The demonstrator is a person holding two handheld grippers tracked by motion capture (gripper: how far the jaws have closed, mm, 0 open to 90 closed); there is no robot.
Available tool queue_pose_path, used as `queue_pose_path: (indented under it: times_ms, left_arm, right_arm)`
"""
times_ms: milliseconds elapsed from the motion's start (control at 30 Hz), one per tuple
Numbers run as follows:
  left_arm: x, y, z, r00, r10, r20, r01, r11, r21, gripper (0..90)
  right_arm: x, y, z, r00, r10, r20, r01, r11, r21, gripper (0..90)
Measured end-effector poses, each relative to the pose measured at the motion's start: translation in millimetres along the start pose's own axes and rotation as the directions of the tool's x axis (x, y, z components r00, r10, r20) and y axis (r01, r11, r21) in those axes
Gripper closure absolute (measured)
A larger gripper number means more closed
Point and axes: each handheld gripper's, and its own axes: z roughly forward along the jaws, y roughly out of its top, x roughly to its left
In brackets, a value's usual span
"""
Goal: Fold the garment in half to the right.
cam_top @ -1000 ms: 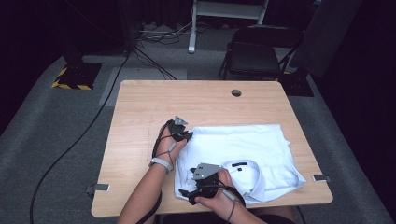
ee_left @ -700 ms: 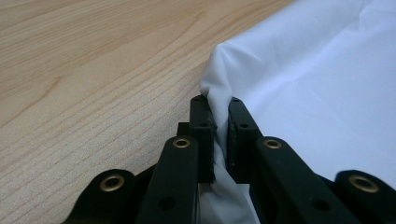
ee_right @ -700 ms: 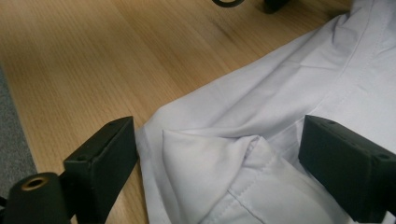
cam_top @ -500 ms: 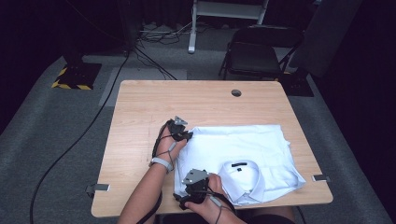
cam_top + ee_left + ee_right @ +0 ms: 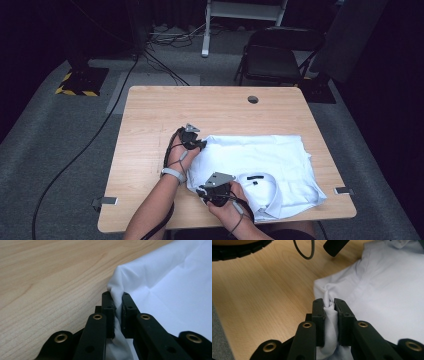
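A white collared shirt (image 5: pixel 265 160) lies folded on the right half of the wooden table (image 5: pixel 200 110), collar toward the near edge. My left gripper (image 5: pixel 201 145) is at the shirt's far left corner, shut on a fold of the fabric (image 5: pixel 170 285); its jaws (image 5: pixel 116 296) pinch the cloth tightly. My right gripper (image 5: pixel 204 192) is at the near left corner. Its jaws have just been closing, and now they press a bunched ridge of the shirt (image 5: pixel 387 290) between the pads (image 5: pixel 329 302).
A round cable hole (image 5: pixel 253 99) sits in the tabletop at the far right. Metal clamps (image 5: pixel 105 201) (image 5: pixel 342 190) stick out at both near corners. A black chair (image 5: pixel 272 60) stands beyond the table. Cables (image 5: pixel 75 160) run over the grey floor at left.
My right gripper shifted slightly left off the collar area and its jaws closed on the shirt's near left corner. The left gripper kept its grip and place.
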Motion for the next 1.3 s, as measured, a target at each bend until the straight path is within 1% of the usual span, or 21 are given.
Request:
queue_pose_path:
  times_ms: [67,100,200,300,367,467,600,767,933,1067,1167,1233,1300]
  left_arm:
    - [-1.9,7.9,-7.8,0.9999,-0.008,0.013,0.008,0.9999,-0.009,83.7]
    - [-3.9,11.9,-11.2,0.9998,-0.008,0.016,0.008,1.0,-0.003,83.7]
    - [-10.7,24.7,-21.7,0.9996,0.029,0.004,-0.029,0.9995,0.014,83.8]
    - [-16.1,36.6,-32.5,0.9994,0.036,0.004,-0.036,0.9993,0.013,83.7]
    - [-18.8,43.7,-39.7,0.999,0.044,0.004,-0.044,0.999,0.009,83.8]
    - [-22.3,53.7,-50.9,0.9984,0.057,-0.001,-0.057,0.9984,0.004,83.8]
    - [-26.8,65.4,-65.6,0.9978,0.067,-0.006,-0.067,0.9977,-0.015,83.8]
    - [-30.7,78.9,-80.4,0.9966,0.081,-0.013,-0.082,0.9963,-0.026,83.8]
    - [-33.4,90.6,-90.4,0.9953,0.094,-0.021,-0.095,0.9952,-0.025,83.7]
    - [-35.0,98.6,-95.2,0.9946,0.101,-0.026,-0.101,0.9945,-0.027,83.7]
    - [-35.0,104.1,-98.3,0.9932,0.112,-0.031,-0.113,0.9935,-0.015,83.6]
    - [-35.1,107.3,-101.1,0.9929,0.114,-0.035,-0.114,0.9934,-0.012,83.6]
    - [-35.0,109.8,-105.1,0.9925,0.116,-0.039,-0.116,0.9931,-0.012,83.6]
  right_arm:
    - [0.9,4.2,-7.6,0.9999,0.003,-0.015,-0.003,1.0,-0.027,79.1]
    - [1.5,6.7,-12.0,0.9999,0.001,-0.017,-0.002,0.999,-0.041,79.1]
    - [1.8,13.6,-26.3,0.9999,0.0,-0.017,-0.001,0.997,-0.08,79.2]
    - [-1.4,18.6,-40.5,0.9997,0.011,-0.021,-0.014,0.993,-0.116,79.3]
    - [-3.8,21.6,-50.6,0.9992,0.024,-0.032,-0.028,0.989,-0.147,79.3]
    - [-4.2,26.8,-64.5,0.9987,0.029,-0.042,-0.037,0.981,-0.193,79.3]
    - [-0.5,35.5,-76.9,0.9981,0.019,-0.058,-0.033,0.97,-0.24,79.3]
    - [4.5,45.3,-88.7,0.9977,0.007,-0.067,-0.027,0.956,-0.292,79.2]
    - [7.2,53.1,-98.7,0.9972,0.013,-0.073,-0.037,0.941,-0.337,79.2]
    - [8.3,59.0,-102.7,0.9966,0.024,-0.079,-0.051,0.93,-0.365,79.2]
    - [9.9,62.7,-104.3,0.9963,0.027,-0.082,-0.057,0.921,-0.385,79.2]
    - [11.4,65.1,-104.8,0.9956,0.034,-0.087,-0.066,0.916,-0.396,79.2]
    - [13.0,68.0,-105.2,0.9955,0.031,-0.089,-0.065,0.912,-0.406,79.2]
